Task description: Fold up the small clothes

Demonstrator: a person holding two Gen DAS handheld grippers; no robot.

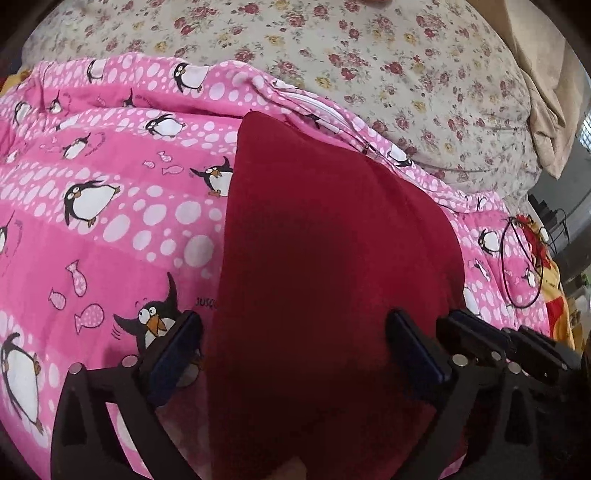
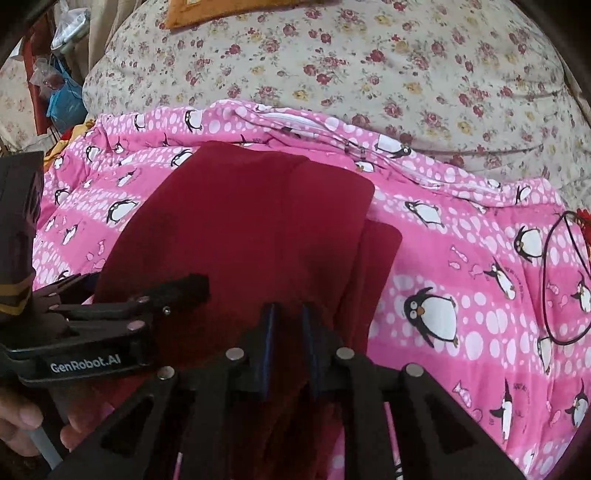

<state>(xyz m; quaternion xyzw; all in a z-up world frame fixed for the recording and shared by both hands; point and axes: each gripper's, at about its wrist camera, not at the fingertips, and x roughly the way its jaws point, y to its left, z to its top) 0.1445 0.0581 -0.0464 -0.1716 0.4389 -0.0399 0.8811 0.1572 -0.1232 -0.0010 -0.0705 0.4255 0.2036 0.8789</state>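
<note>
A dark red garment [image 1: 325,258] lies folded lengthwise on a pink penguin-print blanket [image 1: 110,206]. My left gripper [image 1: 291,328] is open, its jaws wide apart on either side of the garment's near end. In the right wrist view the red garment [image 2: 240,221] lies ahead, with a folded layer showing at its right edge. My right gripper [image 2: 288,314] has its jaws close together with a fold of the red cloth between them. The left gripper [image 2: 122,314] shows at the left of that view, and the right gripper [image 1: 491,339] shows at the right of the left wrist view.
A floral bedsheet [image 2: 369,66] covers the bed beyond the blanket. A black cord loop [image 2: 565,277] lies on the blanket at the right. An orange cushion [image 2: 221,11] sits at the far edge. Bags and clutter [image 2: 59,92] stand off the bed at the left.
</note>
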